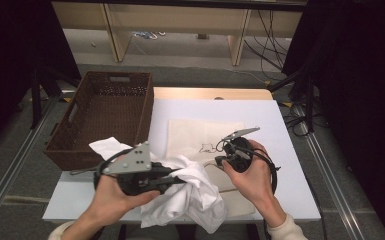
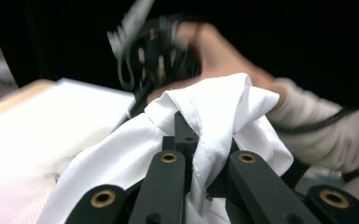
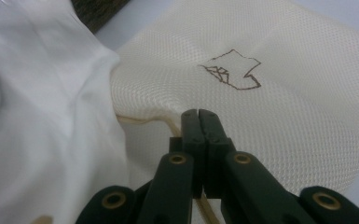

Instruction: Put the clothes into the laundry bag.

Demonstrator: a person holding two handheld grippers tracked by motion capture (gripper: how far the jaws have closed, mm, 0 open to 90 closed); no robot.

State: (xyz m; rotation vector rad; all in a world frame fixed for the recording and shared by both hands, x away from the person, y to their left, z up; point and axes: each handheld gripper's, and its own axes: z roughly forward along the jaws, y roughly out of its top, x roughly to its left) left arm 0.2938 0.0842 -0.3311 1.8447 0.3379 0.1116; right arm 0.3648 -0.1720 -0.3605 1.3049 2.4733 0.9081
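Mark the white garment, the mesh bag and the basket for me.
white garment (image 1: 195,192), high view, on the bunched middle folds.
mesh bag (image 3: 284,116), right gripper view, on the weave below the drawn mark.
basket (image 1: 75,120), high view, on its left wall.

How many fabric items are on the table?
2: a white garment bunched at the front edge, and a cream mesh bag lying flat behind it. More may be hidden underneath.

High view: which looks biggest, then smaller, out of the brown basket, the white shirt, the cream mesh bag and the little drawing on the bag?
1. Brown basket.
2. White shirt and cream mesh bag: too close to rank, since the shirt is bunched and covers part of the bag.
3. Drawing, by far the smallest.
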